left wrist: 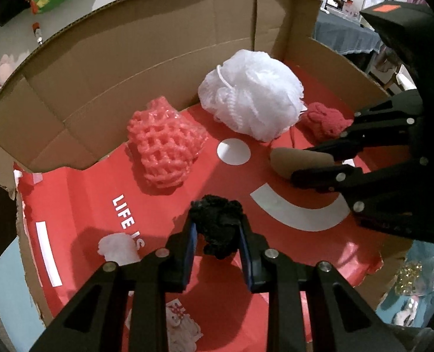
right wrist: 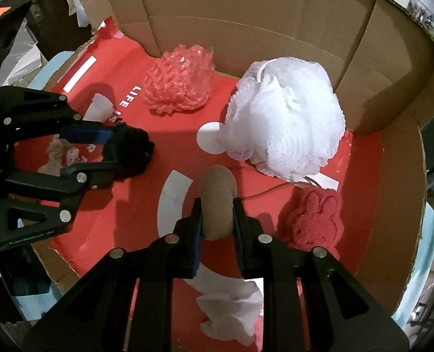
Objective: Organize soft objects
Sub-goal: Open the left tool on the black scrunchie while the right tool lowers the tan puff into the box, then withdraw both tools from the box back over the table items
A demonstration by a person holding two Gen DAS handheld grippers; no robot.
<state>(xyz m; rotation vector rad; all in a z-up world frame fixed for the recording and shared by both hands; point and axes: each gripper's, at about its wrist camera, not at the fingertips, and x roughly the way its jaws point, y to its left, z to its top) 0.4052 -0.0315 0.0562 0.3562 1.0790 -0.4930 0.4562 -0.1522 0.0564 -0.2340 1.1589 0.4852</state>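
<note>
My left gripper is shut on a black fuzzy ball just above the red floor of a cardboard box. To its right, my right gripper is shut on a tan, rounded soft piece. The right wrist view shows that tan piece between my right gripper's pads, and the left gripper with the black ball at the left. Inside the box lie a white mesh bath puff, a pink foam net and a red knitted bunny.
The box walls rise at the back and right. A small white scrap lies on the red floor at the left, and crumpled white paper lies under the right gripper. Glass jars stand outside the box.
</note>
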